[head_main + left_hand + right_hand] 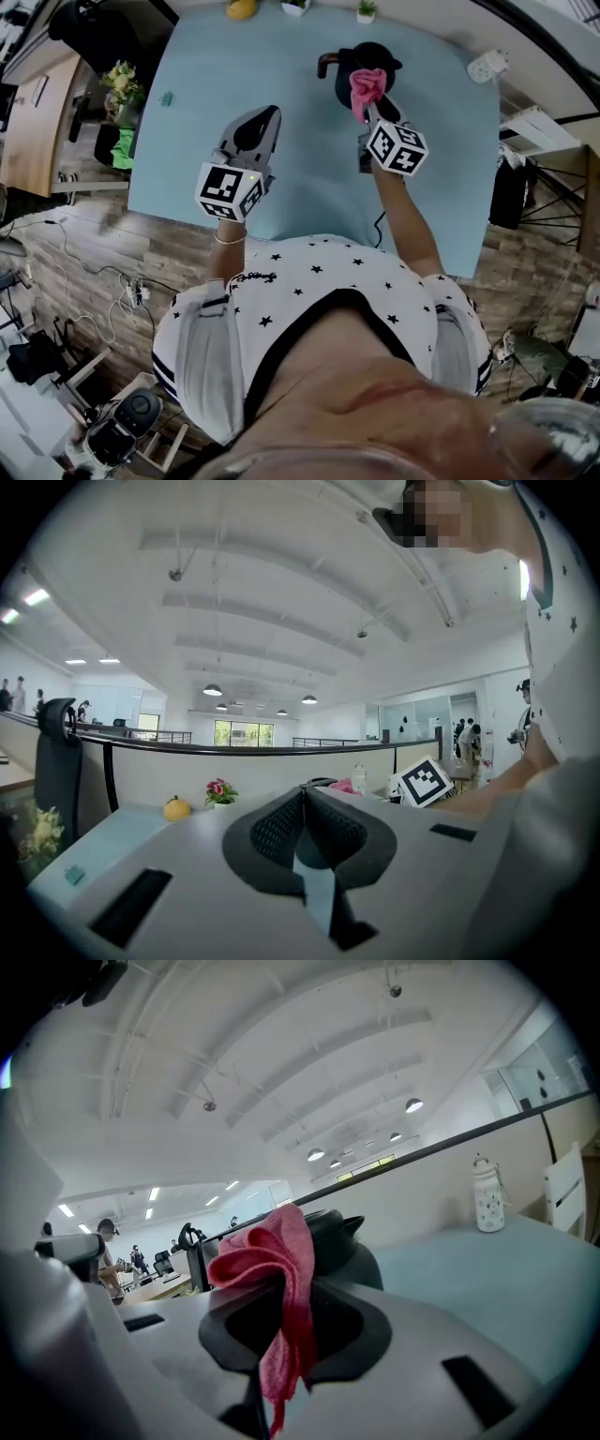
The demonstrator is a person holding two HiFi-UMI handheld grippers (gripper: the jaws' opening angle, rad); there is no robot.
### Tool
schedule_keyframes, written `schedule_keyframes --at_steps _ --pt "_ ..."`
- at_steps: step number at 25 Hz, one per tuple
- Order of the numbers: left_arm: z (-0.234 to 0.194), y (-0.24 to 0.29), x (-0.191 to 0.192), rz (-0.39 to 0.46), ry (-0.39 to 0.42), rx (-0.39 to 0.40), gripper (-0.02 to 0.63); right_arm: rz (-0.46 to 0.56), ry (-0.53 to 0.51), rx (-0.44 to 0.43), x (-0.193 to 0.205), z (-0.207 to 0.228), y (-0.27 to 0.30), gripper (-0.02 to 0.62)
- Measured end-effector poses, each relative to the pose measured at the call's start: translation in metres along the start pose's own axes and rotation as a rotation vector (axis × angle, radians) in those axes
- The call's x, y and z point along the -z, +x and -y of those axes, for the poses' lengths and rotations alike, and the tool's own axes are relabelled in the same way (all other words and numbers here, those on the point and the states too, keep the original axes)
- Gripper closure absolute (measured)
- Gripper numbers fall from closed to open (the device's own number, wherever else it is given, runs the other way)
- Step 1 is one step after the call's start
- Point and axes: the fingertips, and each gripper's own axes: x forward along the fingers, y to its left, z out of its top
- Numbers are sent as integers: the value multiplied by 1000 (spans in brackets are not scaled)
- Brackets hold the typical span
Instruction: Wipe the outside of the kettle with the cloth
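Observation:
A black kettle [375, 62] with a dark handle stands at the far middle of the light blue table [309, 178]. My right gripper [368, 105] is shut on a pink cloth [367, 86], which bunches up against the kettle's near side. In the right gripper view the cloth [278, 1283] hangs pinched between the jaws, with the kettle [342, 1241] just behind it. My left gripper [255, 129] hovers over the table to the kettle's left, jaws closed with nothing in them. From the left gripper view [302, 799] the kettle top and the cloth [343, 786] peek over the jaw tips.
A yellow fruit [241, 8] and two small potted plants [366, 11] line the table's far edge. A white power strip [487, 66] lies at the far right corner. A small teal item [166, 97] sits near the left edge. A white bottle [487, 1199] stands to the right.

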Motion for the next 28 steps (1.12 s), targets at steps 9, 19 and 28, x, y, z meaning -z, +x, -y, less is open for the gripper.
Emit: schedule_keyframes --at_steps 9,19,28 --pt "16 8 -2 -14 19 2 577 22 30 10 -9 30 -10 526" --pt "23 5 -2 -25 39 -20 577 41 28 51 -19 63 -8 526" --pt "25 0 -4 -24 41 -41 577 34 26 94 -22 88 -4 526"
